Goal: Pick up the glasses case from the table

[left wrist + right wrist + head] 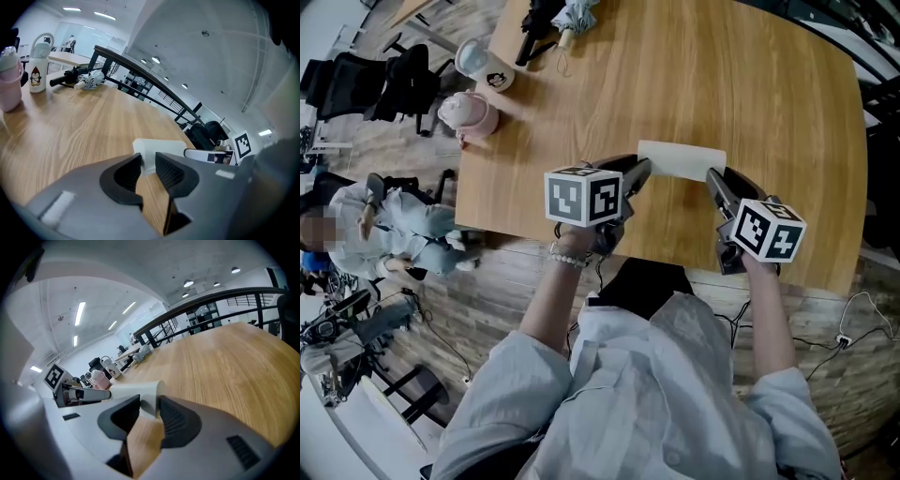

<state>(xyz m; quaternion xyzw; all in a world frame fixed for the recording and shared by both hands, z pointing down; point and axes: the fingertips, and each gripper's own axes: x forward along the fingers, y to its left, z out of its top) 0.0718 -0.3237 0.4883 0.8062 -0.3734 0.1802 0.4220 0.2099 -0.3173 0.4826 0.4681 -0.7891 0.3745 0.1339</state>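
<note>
A white oblong glasses case [682,159] is held by its two ends over the wooden table [769,84], near the front edge. My left gripper [645,169] is shut on the case's left end, my right gripper [712,175] on its right end. In the left gripper view the case [161,146] sits between the dark ribbed pads of the left gripper [147,161], with wood showing below it. The right gripper view shows the case [136,390] pinched the same way by the right gripper [150,404]. The case appears slightly above the tabletop.
A pink bottle [469,114], a white penguin bottle [483,66] and a folded umbrella [553,19] stand at the table's far left. A person [394,225] sits on the floor side at left. A black railing [140,70] runs beyond the table.
</note>
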